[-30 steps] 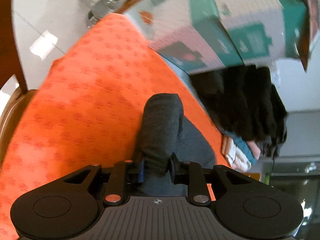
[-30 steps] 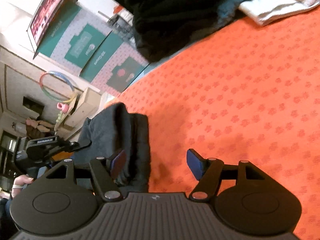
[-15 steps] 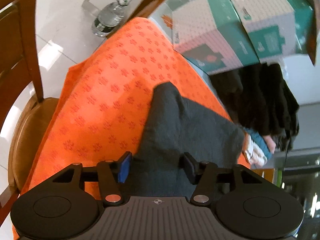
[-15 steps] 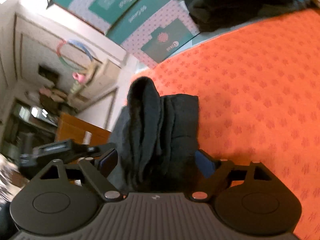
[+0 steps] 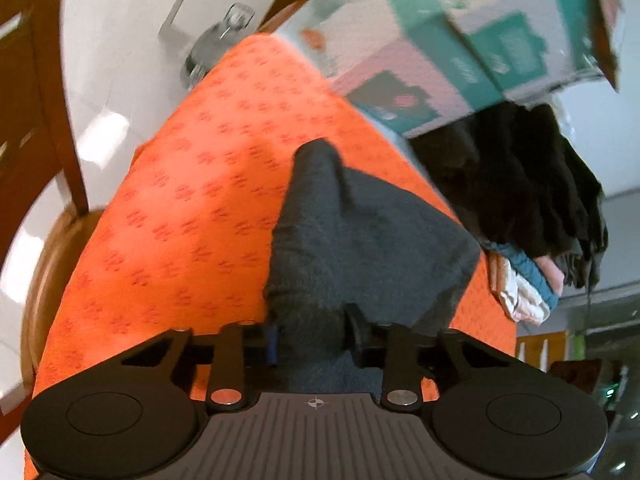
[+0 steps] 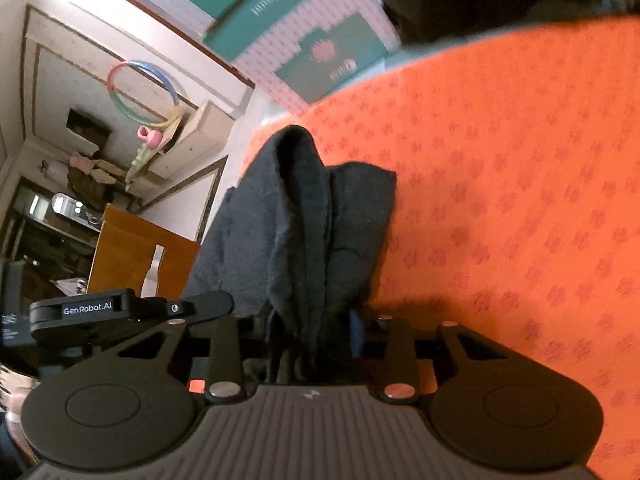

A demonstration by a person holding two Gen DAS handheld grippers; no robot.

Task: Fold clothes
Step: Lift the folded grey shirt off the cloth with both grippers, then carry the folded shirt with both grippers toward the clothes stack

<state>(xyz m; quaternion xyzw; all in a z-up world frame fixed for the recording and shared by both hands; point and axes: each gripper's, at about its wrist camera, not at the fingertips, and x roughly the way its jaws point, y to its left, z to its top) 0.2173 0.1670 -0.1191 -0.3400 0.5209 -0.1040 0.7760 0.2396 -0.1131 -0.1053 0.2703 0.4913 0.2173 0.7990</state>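
Both tongs, left [image 5: 311, 338] and right [image 6: 312, 330], pinch bunched fuzzy grey garment [image 5: 360, 240] over orange cloth [image 5: 192, 200].

"GenRobot.AI" is printed in white on the black body of the left gripper [image 6: 86, 312], seen at the left edge of the right wrist view. White lettering is carried on the teal boxes [image 6: 288, 4] beyond the table's far edge, but it is blurred and cannot be read.

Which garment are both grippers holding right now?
On the orange patterned tablecloth, it is the dark grey garment, bunched in upright folds, clamped by the left gripper and right gripper. The other clothes are piled untouched at the table's far edge.
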